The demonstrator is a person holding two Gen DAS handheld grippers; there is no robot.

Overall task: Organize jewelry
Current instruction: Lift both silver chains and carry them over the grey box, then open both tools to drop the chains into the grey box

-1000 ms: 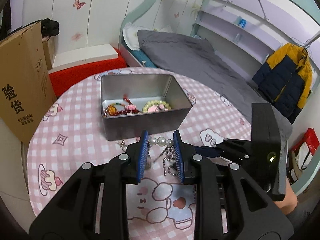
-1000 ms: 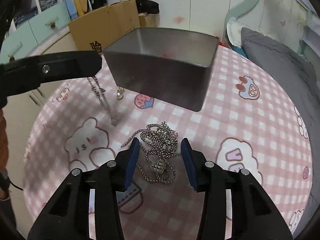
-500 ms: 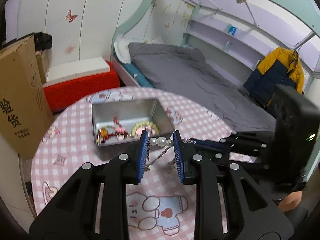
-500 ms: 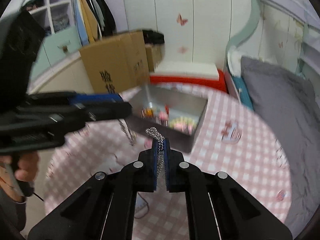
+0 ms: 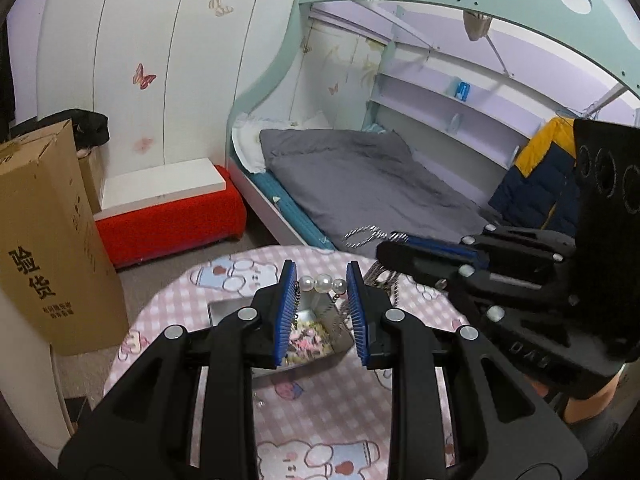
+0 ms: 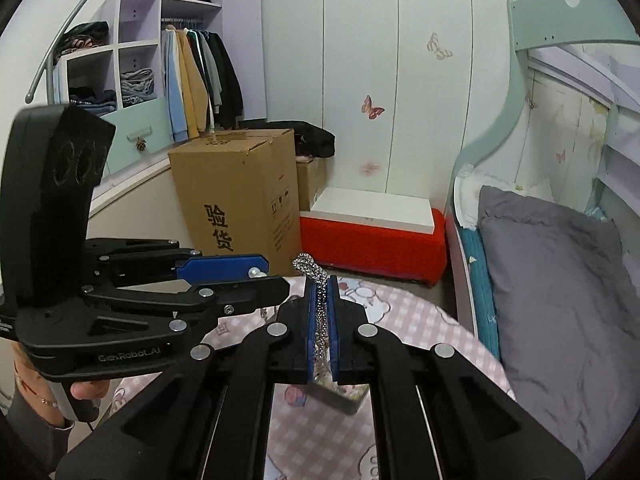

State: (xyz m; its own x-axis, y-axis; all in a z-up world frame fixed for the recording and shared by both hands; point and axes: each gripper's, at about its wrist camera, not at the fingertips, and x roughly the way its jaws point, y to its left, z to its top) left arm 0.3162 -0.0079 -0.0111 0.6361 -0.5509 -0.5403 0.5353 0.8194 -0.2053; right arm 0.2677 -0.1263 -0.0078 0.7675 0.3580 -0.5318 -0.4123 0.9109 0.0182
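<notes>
Left claw (image 5: 323,280): raised above the worktop; blue pads part-way apart, clamped on a short pearl strand (image 5: 323,283) bridging the tips; thin chain ends hanging from both ends of the pearls toward the tin
Right claw (image 6: 319,280): pads pressed nearly together, pinching a silver chain necklace (image 6: 310,266); small loop of chain sticking up past the tips, rest trailing down between the pads; in the left view, just right of the left claw, at similar height
Metal tin (image 5: 316,334): open, on the worktop, directly below the left claw; pale beaded pieces visible inside; mostly hidden by the pads
Worktop (image 5: 320,412): round, pink checked cloth with cartoon prints
Surroundings: cardboard box (image 5: 44,236) on the floor to the left; grey bed (image 5: 368,188) beyond
</notes>
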